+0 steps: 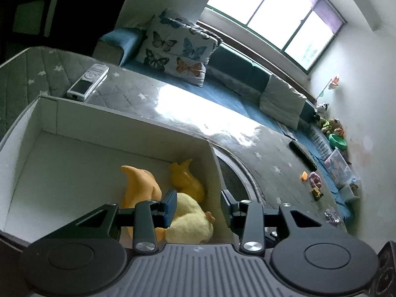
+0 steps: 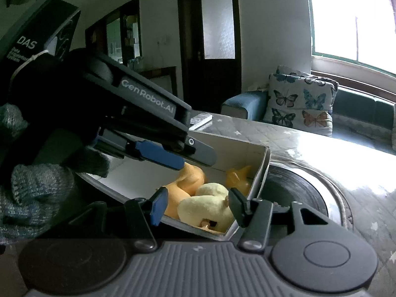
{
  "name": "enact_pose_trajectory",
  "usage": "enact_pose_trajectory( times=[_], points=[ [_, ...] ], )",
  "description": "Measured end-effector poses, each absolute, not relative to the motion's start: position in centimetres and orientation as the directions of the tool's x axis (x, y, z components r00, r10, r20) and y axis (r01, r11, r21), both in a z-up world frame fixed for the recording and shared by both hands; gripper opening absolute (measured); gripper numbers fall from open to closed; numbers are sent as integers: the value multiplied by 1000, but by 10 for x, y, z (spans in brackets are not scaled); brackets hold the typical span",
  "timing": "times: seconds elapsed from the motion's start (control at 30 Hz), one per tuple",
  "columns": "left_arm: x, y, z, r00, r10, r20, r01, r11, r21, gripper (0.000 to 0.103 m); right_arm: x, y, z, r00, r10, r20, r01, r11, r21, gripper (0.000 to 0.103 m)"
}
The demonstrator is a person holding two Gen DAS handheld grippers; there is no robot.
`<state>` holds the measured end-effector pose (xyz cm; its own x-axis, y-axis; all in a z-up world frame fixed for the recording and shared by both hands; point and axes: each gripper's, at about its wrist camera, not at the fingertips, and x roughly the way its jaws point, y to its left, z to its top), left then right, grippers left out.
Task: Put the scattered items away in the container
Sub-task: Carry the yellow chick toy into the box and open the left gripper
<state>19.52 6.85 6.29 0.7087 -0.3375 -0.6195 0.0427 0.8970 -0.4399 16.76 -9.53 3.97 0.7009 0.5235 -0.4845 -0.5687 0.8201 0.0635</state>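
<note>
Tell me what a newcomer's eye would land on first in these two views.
First, the white box right under both open grippers, with three toys heaped in its near corner: a pale yellow plush duck lying against two orange rubber ducks. Next, the butterfly-print cushion on the blue sofa beneath the bright window. A white remote control lies on the quilted grey cover beyond the box.
</note>
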Motion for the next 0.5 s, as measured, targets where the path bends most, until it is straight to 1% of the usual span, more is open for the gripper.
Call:
enact_pose_trajectory(
  times=[0.07, 0.33, 0.5],
  points=[
    [188, 66, 65, 713, -335, -617, 53, 902, -428, 41, 165, -97, 41, 703, 525, -479, -568, 820, 65, 64],
    [156, 57, 67, 717, -321, -618, 78, 919, -387, 41, 134, -108, 43, 712, 524, -468, -562, 824, 67, 64],
    [138, 60, 66, 727, -305, -615, 70, 924, -375, 41, 117, -113, 40, 712, 522, -470, -562, 824, 63, 69]
  ],
)
